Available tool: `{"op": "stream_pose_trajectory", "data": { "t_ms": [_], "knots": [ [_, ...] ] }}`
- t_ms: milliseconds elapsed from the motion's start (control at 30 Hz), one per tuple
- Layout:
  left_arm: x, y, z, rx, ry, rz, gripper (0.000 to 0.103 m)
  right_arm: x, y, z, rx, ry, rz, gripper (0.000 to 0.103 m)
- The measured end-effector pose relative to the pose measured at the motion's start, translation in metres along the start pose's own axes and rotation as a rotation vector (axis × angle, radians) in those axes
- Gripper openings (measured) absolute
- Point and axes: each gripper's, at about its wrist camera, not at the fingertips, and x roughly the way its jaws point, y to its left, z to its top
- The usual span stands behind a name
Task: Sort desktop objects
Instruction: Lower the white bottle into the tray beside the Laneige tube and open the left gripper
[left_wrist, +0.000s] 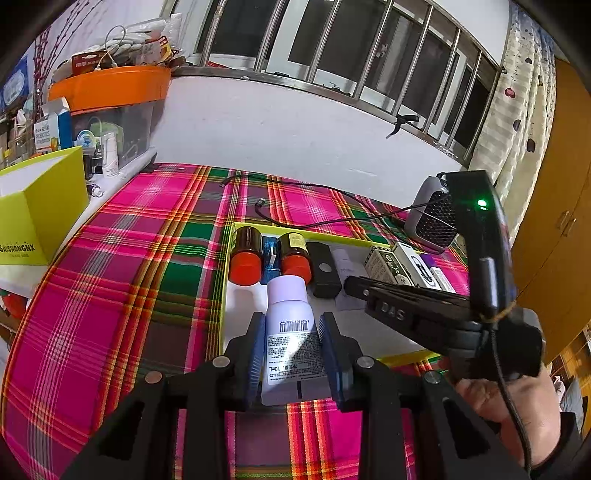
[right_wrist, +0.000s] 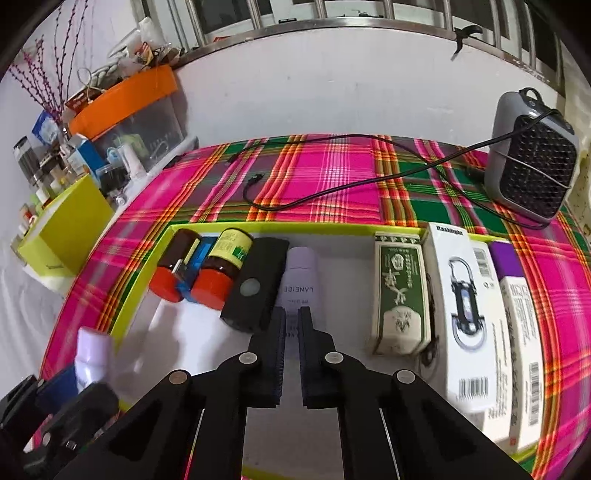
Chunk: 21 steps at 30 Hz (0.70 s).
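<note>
On the plaid tabletop (left_wrist: 122, 258) lies a shallow tray (right_wrist: 332, 226) with a lime rim and white floor. Between the left gripper (left_wrist: 292, 343)'s blue-padded fingers (left_wrist: 258, 347) sits a white tube (left_wrist: 290, 332), lavender cap pointing away, barcode label facing up; both pads press its sides, so the fingers are clenched on it, and it lies over the tray's near left part, its tail reaching past the near rim. Just beyond its cap, along the tray's far left, lie two brown bottles (left_wrist: 245, 258) with orange caps, a blue item (left_wrist: 269, 258) wedged between them, and then a black block (left_wrist: 324, 269). From the right wrist view, the right gripper (right_wrist: 291, 325) hovers over the tray's middle with its fingers (right_wrist: 279, 332) nearly together, only a narrow slit between the pads and nothing caught in it; their tips overlap the near end of a lavender tube (right_wrist: 301, 273) lying beside the black block. Further right in the tray lie a green box (right_wrist: 400, 291), a white box (right_wrist: 461, 306) and a purple-topped box (right_wrist: 517, 317), side by side. A grey heater (right_wrist: 532, 155) stands behind the tray at the right, its cable (right_wrist: 332, 194) trailing across the cloth.
</note>
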Motion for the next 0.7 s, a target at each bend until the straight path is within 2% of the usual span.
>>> {"op": "stream_pose_trajectory", "data": {
  "t_ms": [200,367,700],
  "knots": [
    [0.000,0.000,-0.001,0.002,0.003,-0.002,0.030,0.003,0.000,0.009,0.001,-0.011,0.017,0.006],
    [0.000,-0.001,0.000,0.007,0.002,-0.004,0.030,-0.012,0.000,0.004,0.008,-0.032,0.041,0.007],
    [0.004,-0.013,0.001,0.034,0.030,0.045,0.030,-0.067,-0.005,-0.034,0.014,-0.065,0.070,0.009]
  ]
}}
